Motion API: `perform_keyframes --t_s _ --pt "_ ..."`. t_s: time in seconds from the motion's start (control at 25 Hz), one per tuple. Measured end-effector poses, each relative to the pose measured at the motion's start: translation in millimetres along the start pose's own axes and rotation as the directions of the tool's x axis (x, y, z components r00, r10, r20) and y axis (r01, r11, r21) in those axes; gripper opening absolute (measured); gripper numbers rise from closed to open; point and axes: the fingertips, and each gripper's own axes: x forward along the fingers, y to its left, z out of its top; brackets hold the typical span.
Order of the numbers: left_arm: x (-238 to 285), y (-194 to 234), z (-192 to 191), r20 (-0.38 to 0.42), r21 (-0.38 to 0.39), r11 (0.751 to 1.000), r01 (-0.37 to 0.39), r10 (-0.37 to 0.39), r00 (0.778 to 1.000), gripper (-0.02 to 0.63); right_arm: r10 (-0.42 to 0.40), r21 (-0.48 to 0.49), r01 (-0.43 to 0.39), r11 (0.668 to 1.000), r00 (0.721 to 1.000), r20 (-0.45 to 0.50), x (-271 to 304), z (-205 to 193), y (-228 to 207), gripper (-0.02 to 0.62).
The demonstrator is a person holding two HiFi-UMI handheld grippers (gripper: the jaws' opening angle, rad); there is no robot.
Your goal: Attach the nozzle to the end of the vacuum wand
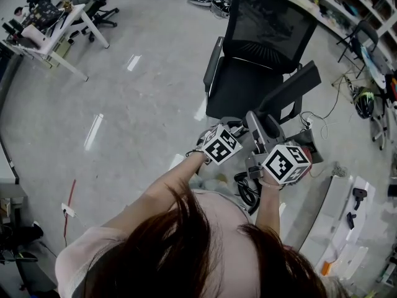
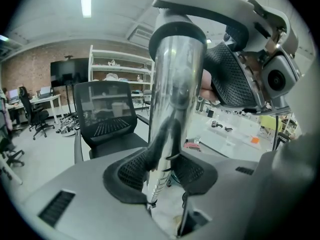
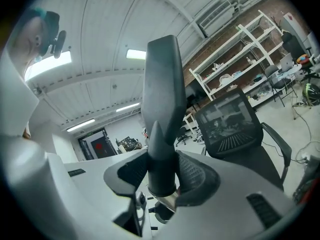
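In the left gripper view a shiny metal vacuum wand [image 2: 175,94] stands upright between the jaws of my left gripper [image 2: 162,171], whose pads are shut on it. A black collar [image 2: 177,31] caps the wand's top, with one of the right gripper's pads [image 2: 230,79] beside it. In the right gripper view my right gripper [image 3: 162,176] is shut on the dark grey nozzle [image 3: 162,99]. A silver tube end [image 3: 167,200] shows directly under the nozzle's base. In the head view both grippers meet close together in front of the person, and the nozzle [image 1: 294,89] juts up to the right.
A black mesh office chair [image 1: 260,48] stands just beyond the grippers. A white table [image 1: 347,216] with small tools is at the right. Black cables [image 1: 248,188] lie on the floor below the hands. A desk [image 1: 56,30] stands far left. Shelving [image 2: 120,69] lines the back wall.
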Motion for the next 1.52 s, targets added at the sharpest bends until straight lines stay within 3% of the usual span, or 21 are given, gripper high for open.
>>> perform_keyframes --t_s 0.52,0.88,1.2,1.52 --pt "-0.4 -0.5 -1.4 -0.002 0.002 1.000 0.009 -0.009 1.000 0.160 -0.036 -0.177 0.035 0.984 0.999 -0.002 -2.8 -7.9 7.1 0.186" --pt "0.7 -2.0 -1.4 -0.007 0.007 1.000 0.017 -0.017 1.000 0.160 -0.093 -0.286 0.096 0.954 0.995 0.021 -5.8 -9.4 11.5 0.186" --pt "0.8 -4.1 -1.1 -0.011 0.009 1.000 0.019 -0.019 1.000 0.160 -0.153 -0.394 0.155 0.906 0.988 0.038 -8.5 -10.7 17.2 0.186" --pt "1.7 -1.2 -1.3 -0.011 0.005 1.000 0.015 -0.015 1.000 0.160 -0.179 -0.425 0.191 0.885 0.981 0.069 -5.5 -10.9 17.8 0.186"
